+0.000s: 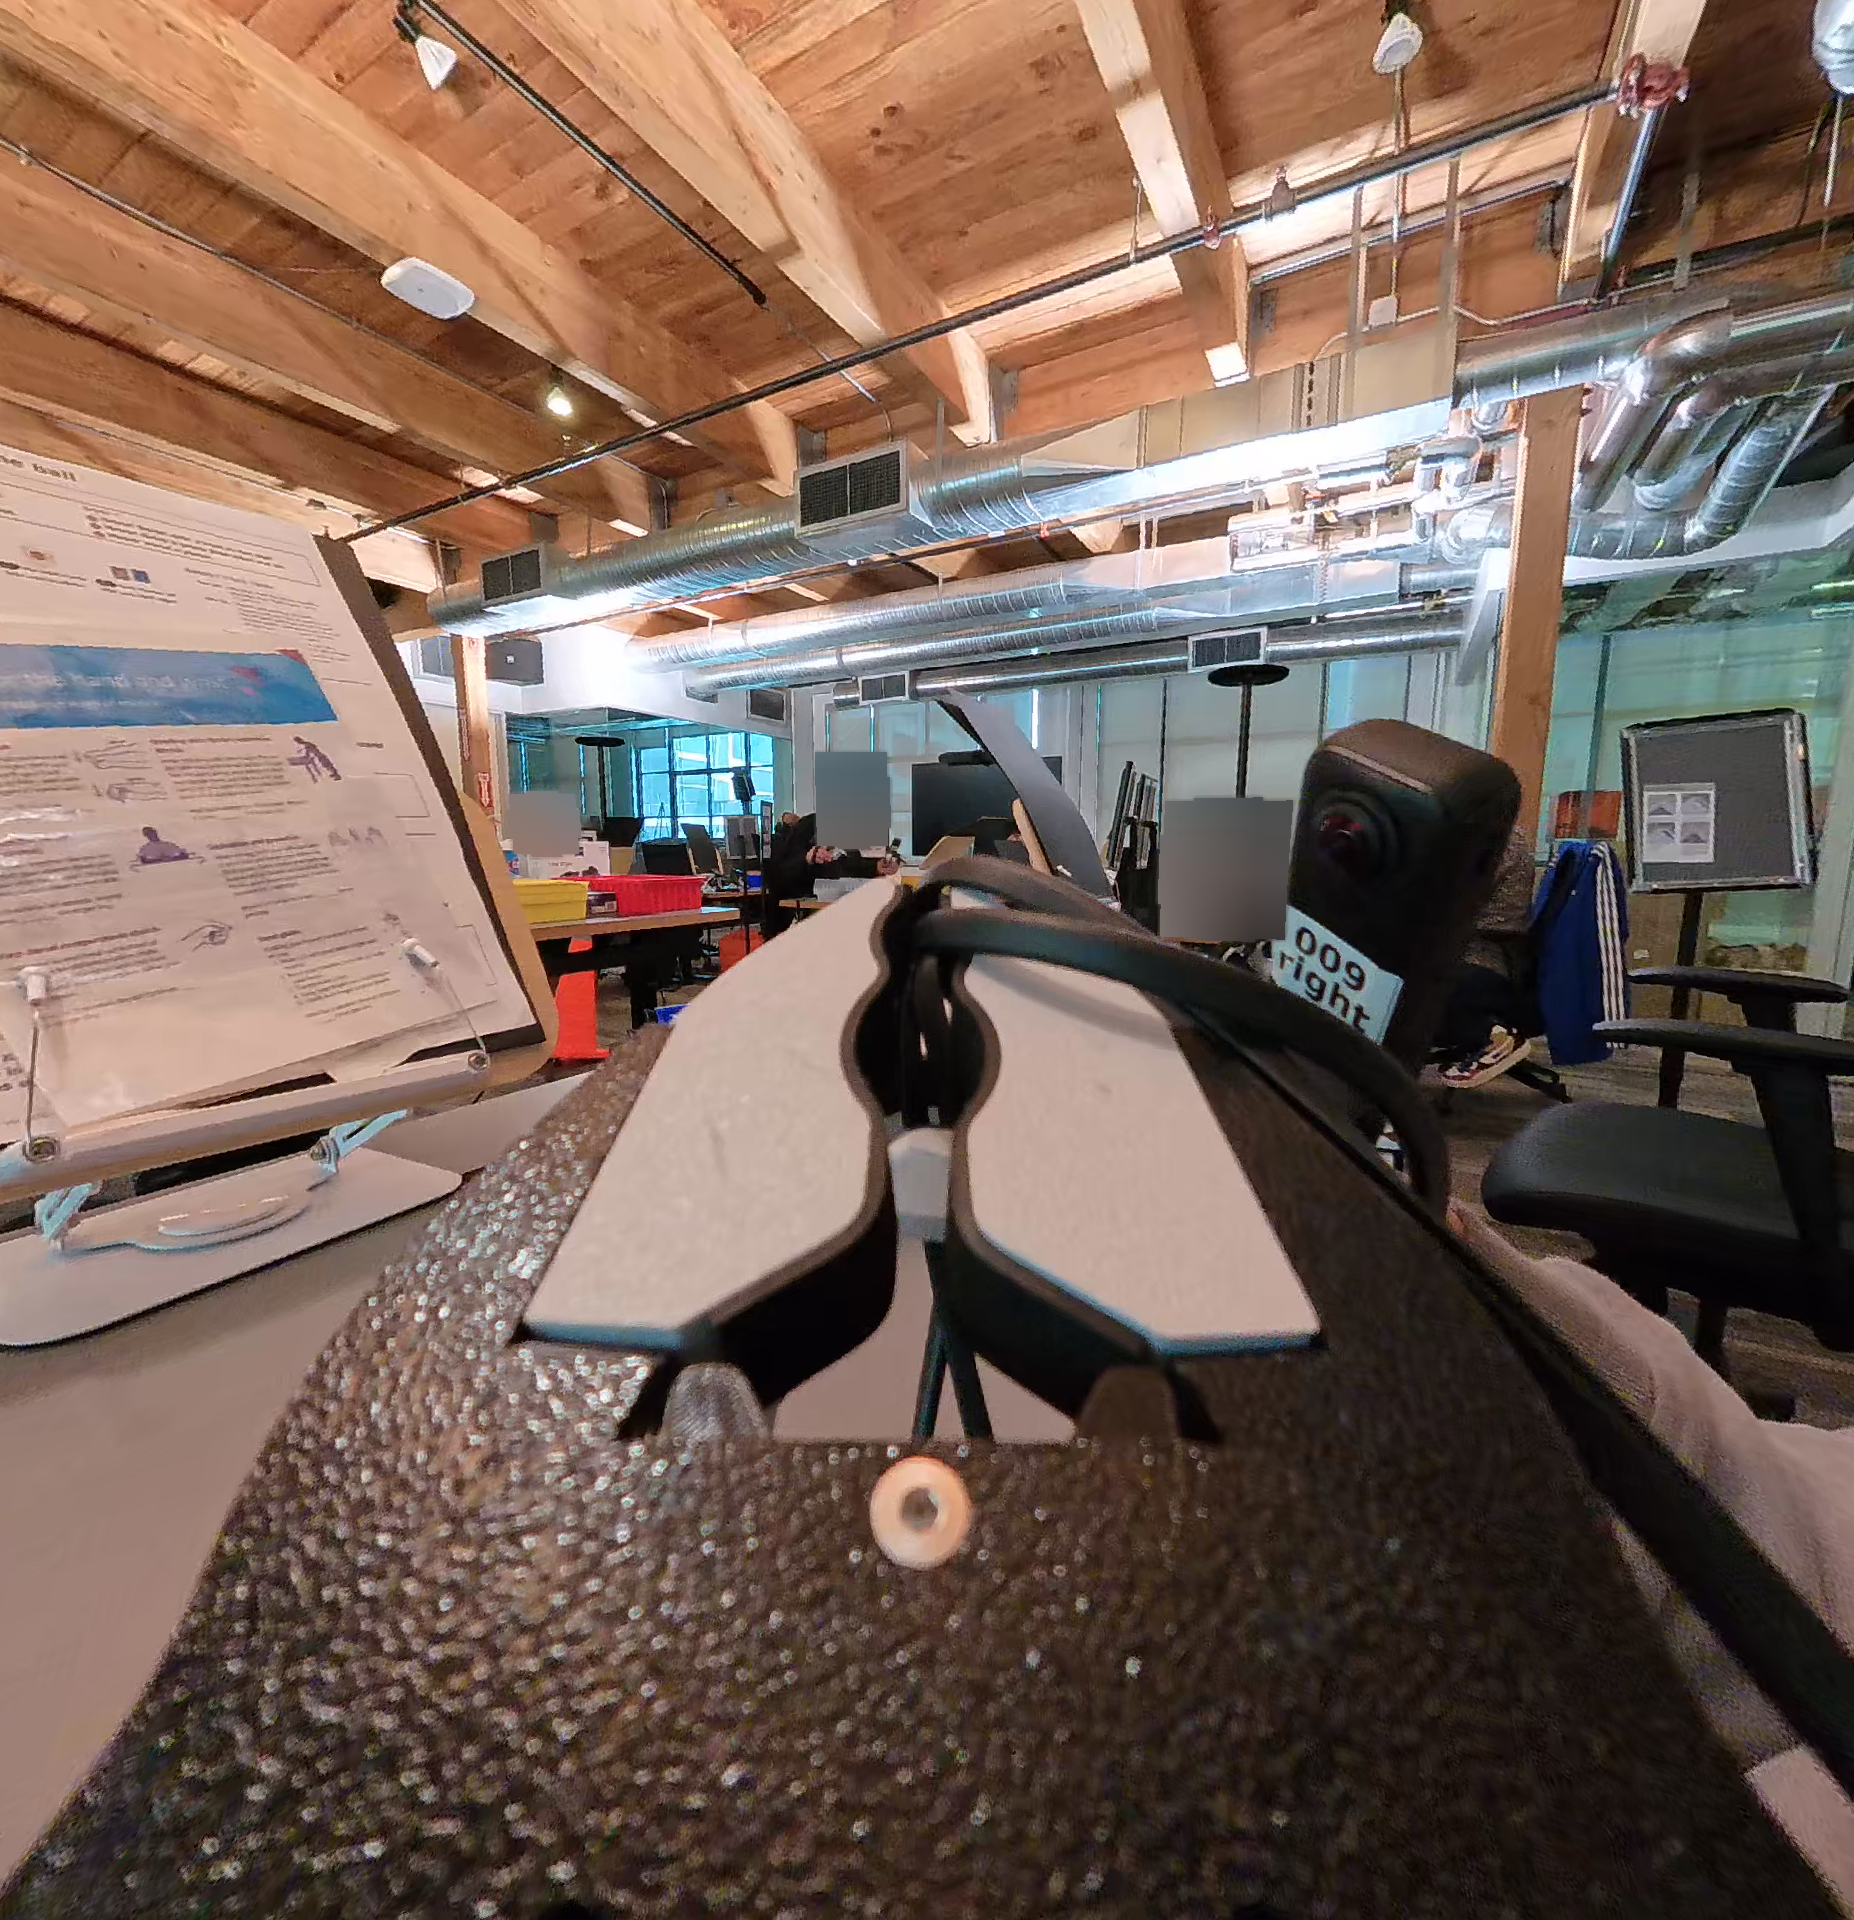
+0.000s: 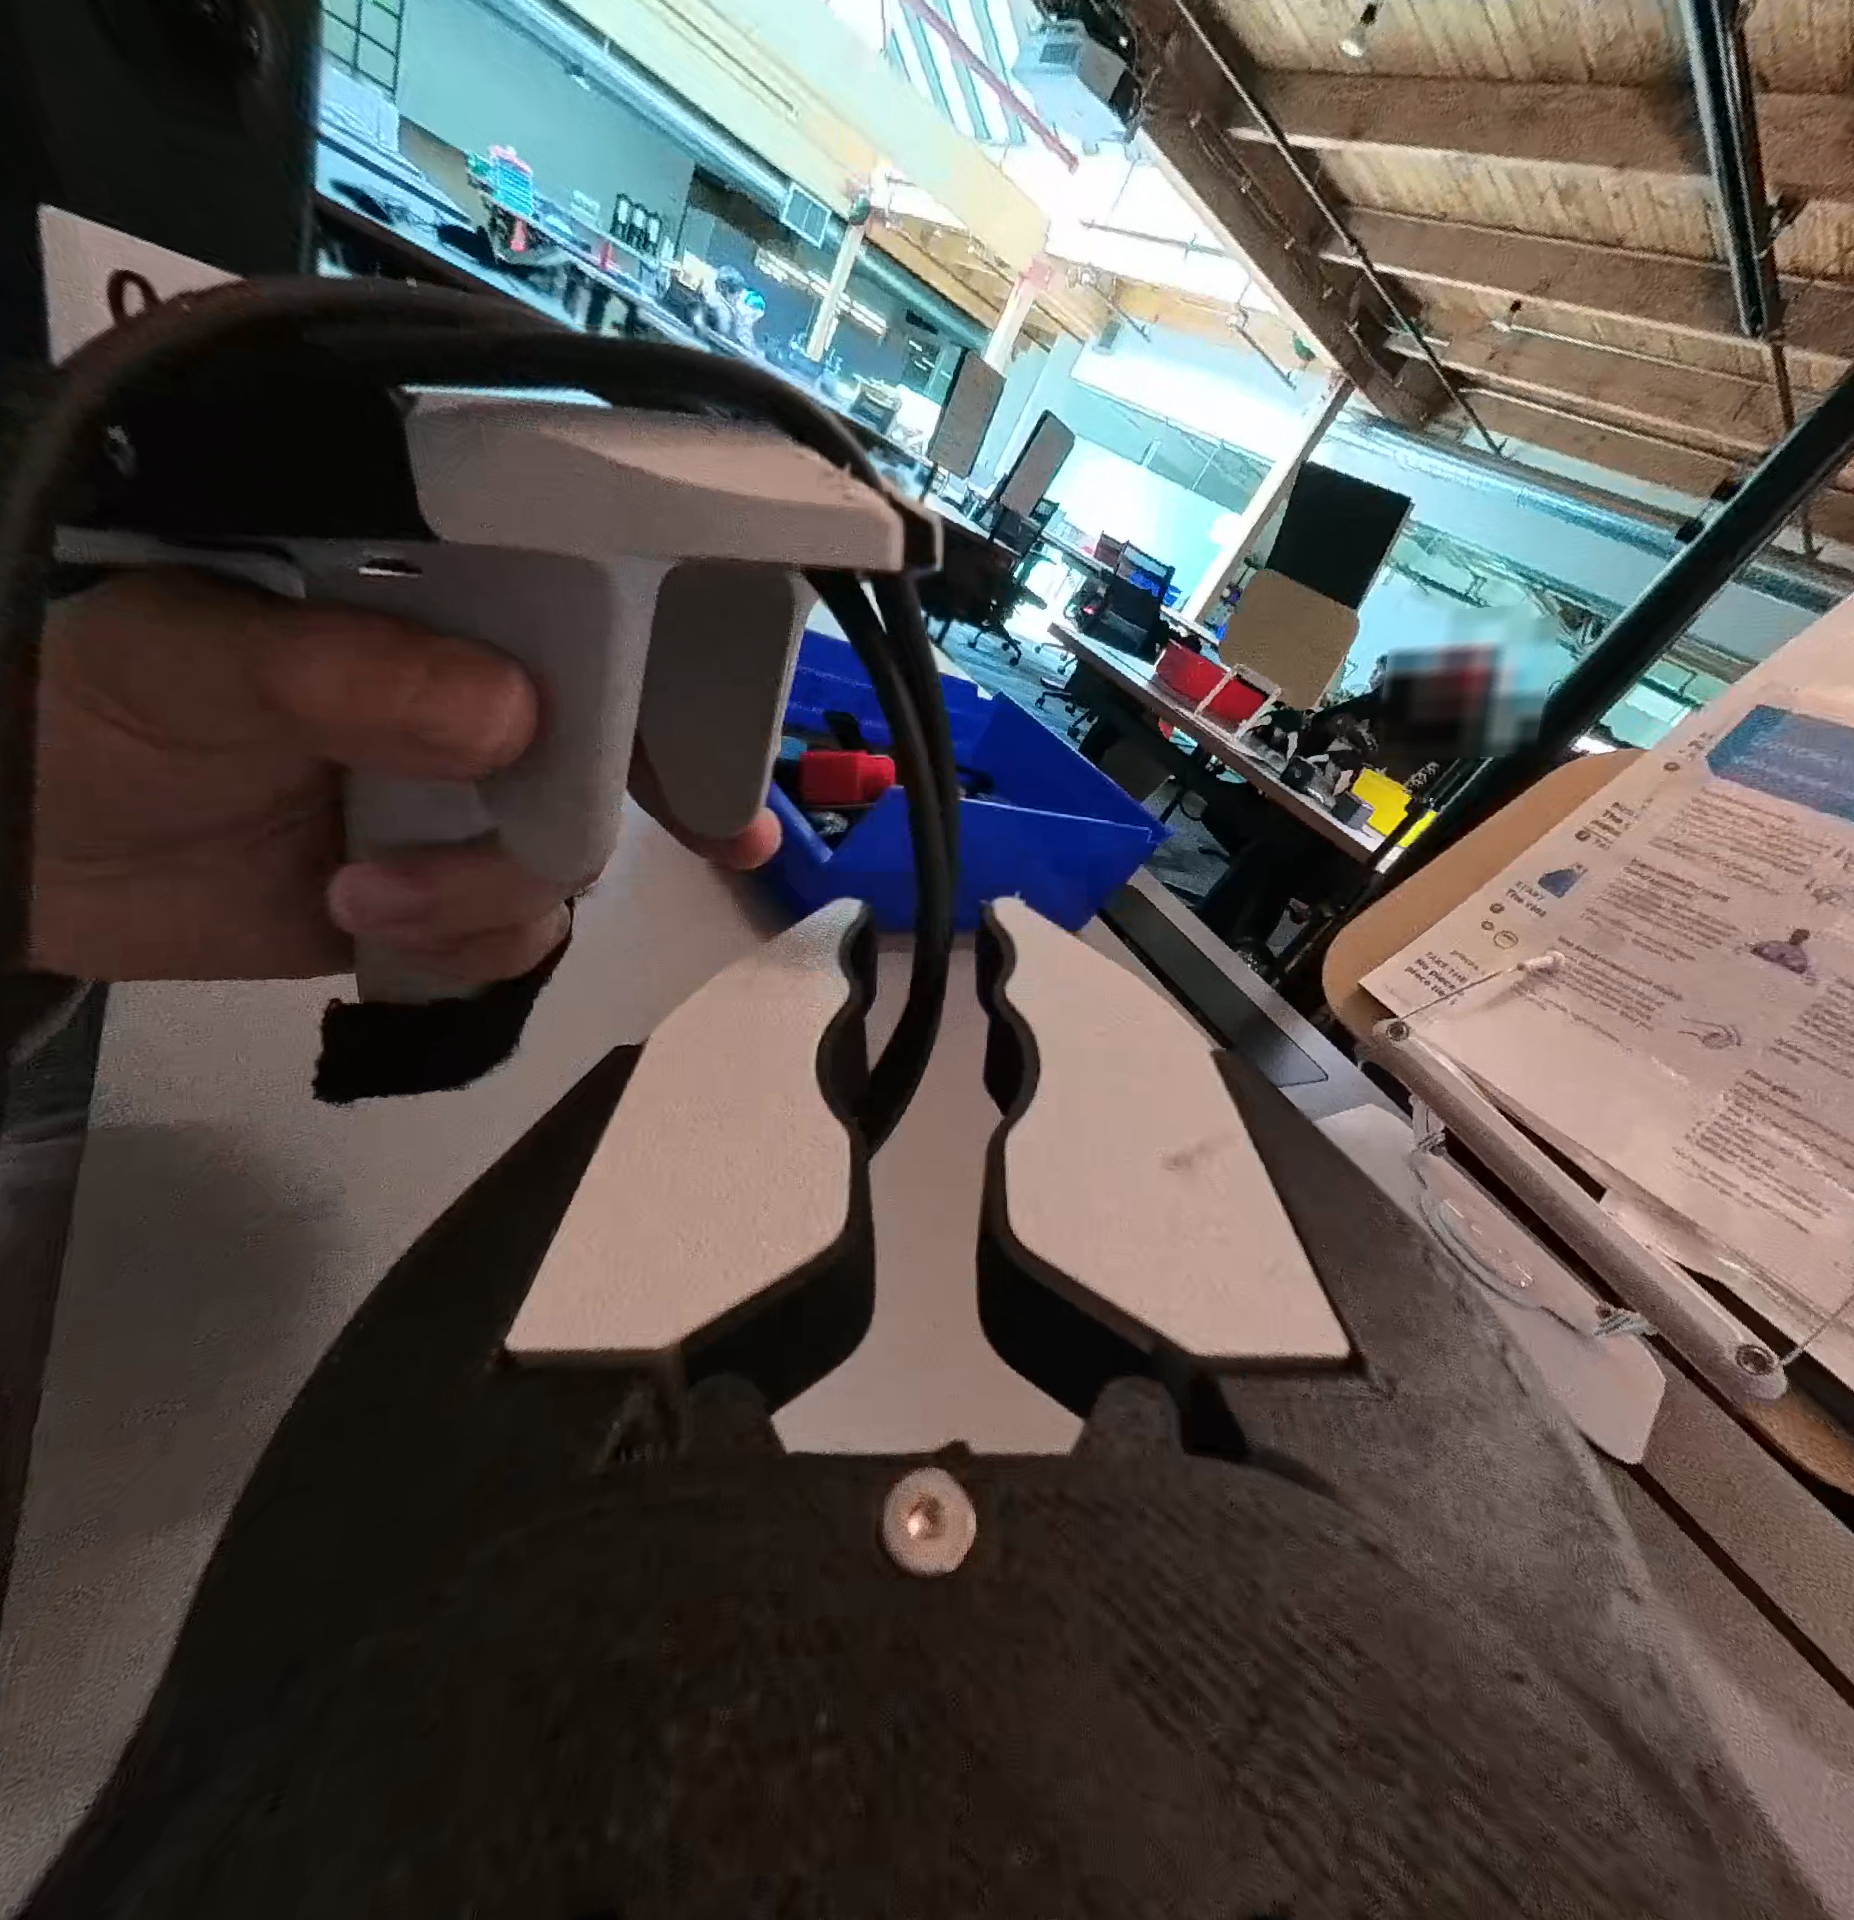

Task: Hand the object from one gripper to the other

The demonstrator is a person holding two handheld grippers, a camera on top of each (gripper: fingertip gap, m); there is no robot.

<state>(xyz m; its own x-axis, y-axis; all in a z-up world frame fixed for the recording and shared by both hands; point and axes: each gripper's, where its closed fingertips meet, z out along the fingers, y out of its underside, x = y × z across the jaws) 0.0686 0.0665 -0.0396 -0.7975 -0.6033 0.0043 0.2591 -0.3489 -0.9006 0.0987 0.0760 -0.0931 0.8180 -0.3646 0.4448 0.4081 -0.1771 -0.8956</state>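
Holding black cable [image 1: 1162, 966] clamped in left gripper [image 1: 918, 997]; loop hangs inside gap of right gripper [image 2: 928, 945], parted, gripping nothing. Mid-handover. Next: right closes on cable, left releases.

Open-plan office / lab workspace. Exposed wood-beam ceiling [image 1: 902, 156] and silver ducts [image 1: 1006, 520] above the left gripper [image 1: 918, 1039]. Ahead of it: long desks, monitors [image 1: 964, 795], red and yellow bins [image 1: 642, 894]. Black office chairs [image 1: 1733, 1143] to its right. Instruction sheet on stand [image 1: 206, 810] to its left. Blue parts bin [image 2: 1006, 810] ahead of the right gripper [image 2: 928, 1039].
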